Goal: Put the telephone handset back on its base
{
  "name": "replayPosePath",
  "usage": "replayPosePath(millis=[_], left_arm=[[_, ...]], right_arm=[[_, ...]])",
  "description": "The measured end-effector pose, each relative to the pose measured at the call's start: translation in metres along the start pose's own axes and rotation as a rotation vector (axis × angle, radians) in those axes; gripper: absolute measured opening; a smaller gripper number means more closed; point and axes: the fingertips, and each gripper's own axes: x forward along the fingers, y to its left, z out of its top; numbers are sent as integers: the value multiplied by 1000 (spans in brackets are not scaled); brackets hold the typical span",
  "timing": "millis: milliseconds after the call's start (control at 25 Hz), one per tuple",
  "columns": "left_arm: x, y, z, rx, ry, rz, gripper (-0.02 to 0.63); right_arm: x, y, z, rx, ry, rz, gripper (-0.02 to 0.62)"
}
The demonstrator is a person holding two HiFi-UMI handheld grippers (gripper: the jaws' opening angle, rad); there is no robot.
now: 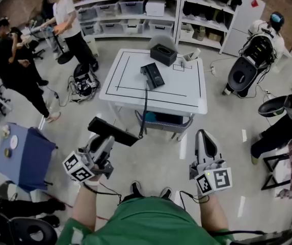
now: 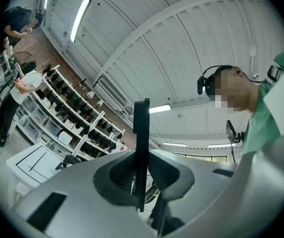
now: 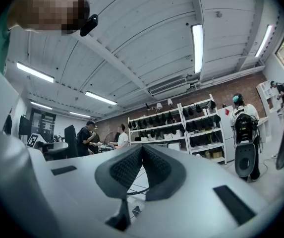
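Note:
The black telephone handset (image 1: 113,131) is clamped in my left gripper (image 1: 104,146), held low in front of me, well short of the table. In the left gripper view the handset (image 2: 142,133) stands edge-on as a thin black bar between the pads, and the left gripper (image 2: 142,177) is shut on it. A dark cord (image 1: 145,108) runs from the handset up to the telephone base (image 1: 152,76) on the white table (image 1: 189,93). My right gripper (image 1: 206,143) points toward the table, shut and empty; in its own view the right gripper (image 3: 142,168) has its pads touching.
A black box (image 1: 163,54) and a small white object (image 1: 190,56) sit at the table's far side. People stand at the left near a blue-covered table (image 1: 26,154). Shelves (image 1: 130,11) line the back wall. A parked robot (image 1: 251,60) stands at the right.

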Motion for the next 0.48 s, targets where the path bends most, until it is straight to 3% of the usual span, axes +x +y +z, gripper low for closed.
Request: replayPosePath(millis=[480], left_arm=[[-26,68,29,-12,17,-90,80]], right_arm=[[52,54,-7,-30,9,-94,23]])
